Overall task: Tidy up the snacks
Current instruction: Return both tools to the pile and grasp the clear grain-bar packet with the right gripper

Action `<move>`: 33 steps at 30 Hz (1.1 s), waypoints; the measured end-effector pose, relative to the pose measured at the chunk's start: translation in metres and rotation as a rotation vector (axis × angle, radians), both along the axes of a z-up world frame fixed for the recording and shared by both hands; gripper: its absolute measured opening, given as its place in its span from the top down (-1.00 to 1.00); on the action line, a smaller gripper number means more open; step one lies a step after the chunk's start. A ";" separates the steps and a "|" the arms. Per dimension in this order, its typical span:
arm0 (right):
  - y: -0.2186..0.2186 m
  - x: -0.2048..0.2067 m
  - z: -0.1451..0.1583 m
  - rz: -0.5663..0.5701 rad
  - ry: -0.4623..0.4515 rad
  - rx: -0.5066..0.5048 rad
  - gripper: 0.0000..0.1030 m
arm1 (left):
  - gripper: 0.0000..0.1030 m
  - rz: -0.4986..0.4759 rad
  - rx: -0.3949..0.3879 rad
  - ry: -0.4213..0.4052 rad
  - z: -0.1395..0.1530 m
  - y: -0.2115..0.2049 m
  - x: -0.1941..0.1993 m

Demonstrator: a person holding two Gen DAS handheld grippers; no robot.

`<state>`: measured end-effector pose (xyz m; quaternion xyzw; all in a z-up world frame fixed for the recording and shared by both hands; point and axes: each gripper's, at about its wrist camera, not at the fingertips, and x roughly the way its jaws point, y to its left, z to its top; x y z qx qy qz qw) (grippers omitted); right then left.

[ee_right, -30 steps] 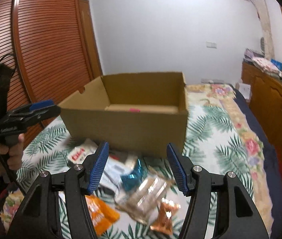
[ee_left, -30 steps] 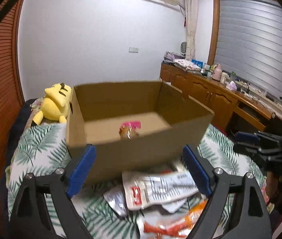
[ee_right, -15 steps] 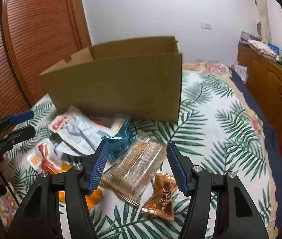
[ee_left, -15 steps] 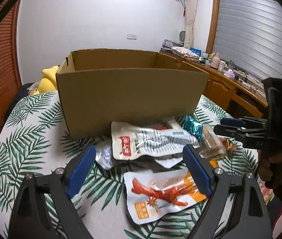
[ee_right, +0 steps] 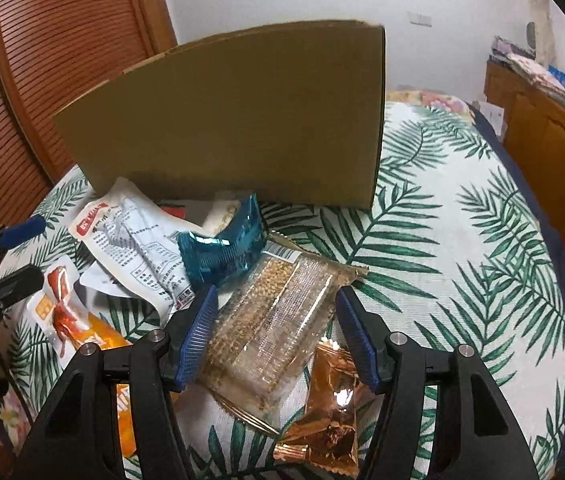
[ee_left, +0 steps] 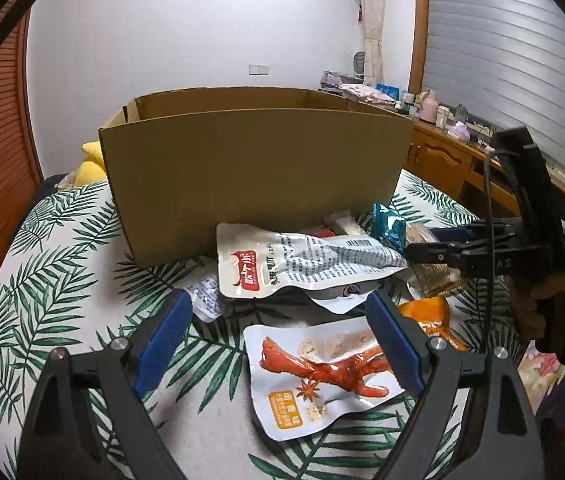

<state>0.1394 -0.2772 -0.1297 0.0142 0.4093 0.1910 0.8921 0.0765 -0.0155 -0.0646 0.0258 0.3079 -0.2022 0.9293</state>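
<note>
On the leaf-print bedspread [ee_right: 462, 216], both tongs, left [ee_left: 278, 344] and right [ee_right: 276, 334], gape over snack packets [ee_left: 306, 264].

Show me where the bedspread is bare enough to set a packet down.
Bare bedspread lies right of the box and the clear grain pack, toward the cabinets. More lies left of the box and white pouch. The pile before the box is crowded.

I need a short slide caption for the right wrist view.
Open right tool straddling a clear seed-bar packet before the brown cardboard box.
</note>
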 end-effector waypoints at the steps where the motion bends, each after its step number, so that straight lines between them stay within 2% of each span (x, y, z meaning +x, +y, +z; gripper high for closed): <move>1: -0.001 0.001 0.000 -0.002 0.005 0.011 -0.21 | -0.73 0.001 0.003 0.001 0.000 -0.001 -0.001; 3: -0.003 0.001 0.000 -0.005 0.007 0.015 -0.11 | -0.73 0.002 0.001 0.005 0.000 -0.001 -0.002; 7: 0.002 0.000 0.001 -0.015 0.012 -0.021 -0.09 | -0.73 0.016 -0.008 0.014 0.002 -0.002 -0.005; 14: 0.007 -0.011 0.005 -0.024 -0.006 -0.056 0.12 | -0.73 0.015 -0.001 0.008 0.008 -0.008 -0.015; 22: 0.001 -0.014 0.004 -0.045 -0.003 -0.052 0.13 | -0.73 0.002 0.008 0.016 0.008 -0.017 -0.019; 29: 0.005 -0.005 0.000 -0.036 0.019 -0.087 0.00 | -0.73 -0.021 0.036 0.004 0.016 -0.024 -0.020; 33: 0.005 -0.005 0.004 -0.035 0.001 -0.082 0.17 | -0.73 -0.028 0.056 -0.003 0.017 -0.026 -0.020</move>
